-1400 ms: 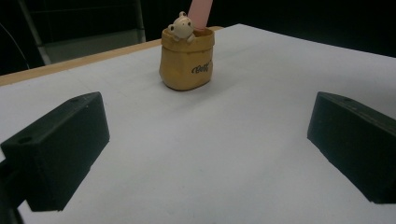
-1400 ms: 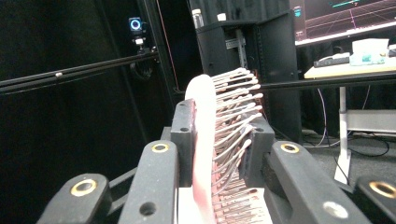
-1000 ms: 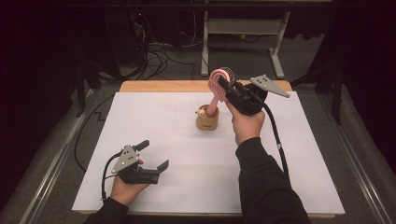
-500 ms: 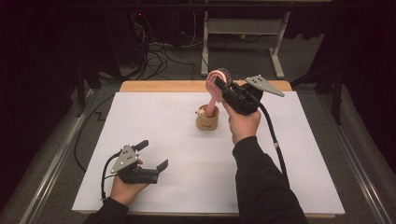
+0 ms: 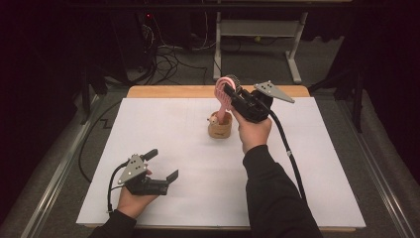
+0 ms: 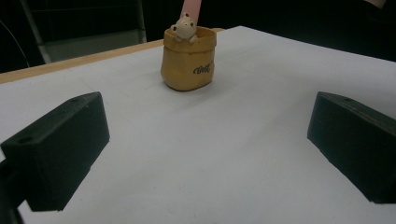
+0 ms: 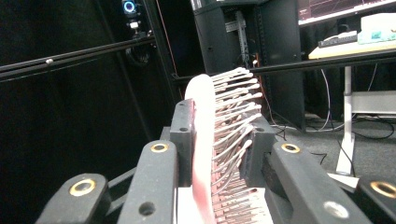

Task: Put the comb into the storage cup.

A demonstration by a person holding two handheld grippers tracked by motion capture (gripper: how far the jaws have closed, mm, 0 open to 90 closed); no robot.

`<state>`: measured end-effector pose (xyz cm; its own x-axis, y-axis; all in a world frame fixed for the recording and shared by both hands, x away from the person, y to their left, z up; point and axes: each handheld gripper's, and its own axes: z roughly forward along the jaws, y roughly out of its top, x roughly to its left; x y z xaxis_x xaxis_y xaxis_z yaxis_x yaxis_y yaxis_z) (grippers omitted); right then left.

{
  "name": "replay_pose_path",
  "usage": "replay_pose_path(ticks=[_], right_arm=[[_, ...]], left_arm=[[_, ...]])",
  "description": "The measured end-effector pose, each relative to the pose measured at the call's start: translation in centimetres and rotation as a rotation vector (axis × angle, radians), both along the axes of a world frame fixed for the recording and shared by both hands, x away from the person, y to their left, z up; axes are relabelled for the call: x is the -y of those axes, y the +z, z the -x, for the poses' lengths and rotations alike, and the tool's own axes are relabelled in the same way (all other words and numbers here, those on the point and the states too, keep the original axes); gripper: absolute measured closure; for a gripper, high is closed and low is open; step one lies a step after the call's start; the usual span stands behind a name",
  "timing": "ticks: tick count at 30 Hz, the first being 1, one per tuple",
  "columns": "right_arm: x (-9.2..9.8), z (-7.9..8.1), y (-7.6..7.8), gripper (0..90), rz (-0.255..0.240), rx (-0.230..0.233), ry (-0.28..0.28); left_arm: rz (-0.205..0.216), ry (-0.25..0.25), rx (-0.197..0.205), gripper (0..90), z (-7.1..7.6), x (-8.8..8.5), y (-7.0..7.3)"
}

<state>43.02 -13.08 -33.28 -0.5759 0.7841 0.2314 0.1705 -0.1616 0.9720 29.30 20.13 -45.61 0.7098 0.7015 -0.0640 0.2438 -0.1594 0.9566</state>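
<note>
The right gripper (image 5: pixel 229 92) pinches the head of a pink hairbrush (image 5: pixel 224 95), its jaws pressed on both sides of it. The brush handle reaches down into a tan cup (image 5: pixel 220 127) at the far middle of the white table (image 5: pixel 307 163). The left gripper (image 5: pixel 159 167) rests at the near left, jaws spread wide and empty.

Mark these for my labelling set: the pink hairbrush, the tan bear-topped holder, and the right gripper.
pink plastic hairbrush (image 5: pixel 222 101), high view, on its handle.
tan ceramic holder with a small bear (image 6: pixel 187 65), left gripper view, on its front wall.
right gripper (image 5: pixel 229 90), high view, between its fingertips.
</note>
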Motion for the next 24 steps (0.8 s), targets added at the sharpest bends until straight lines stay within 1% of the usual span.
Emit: replay_pose_path(ticks=[14, 24], right_arm=[[-0.7, -0.4, -0.9, 72.2, 0.004, -0.012, 0.006], [-0.9, -0.6, -1.5, 72.2, 0.006, -0.025, 0.004]], left_arm=[[-0.002, -0.003, 0.0, 0.0, 0.0, 0.0, 0.0], [-0.001, -0.004, -0.001, 0.0, 0.0, 0.0, 0.0]])
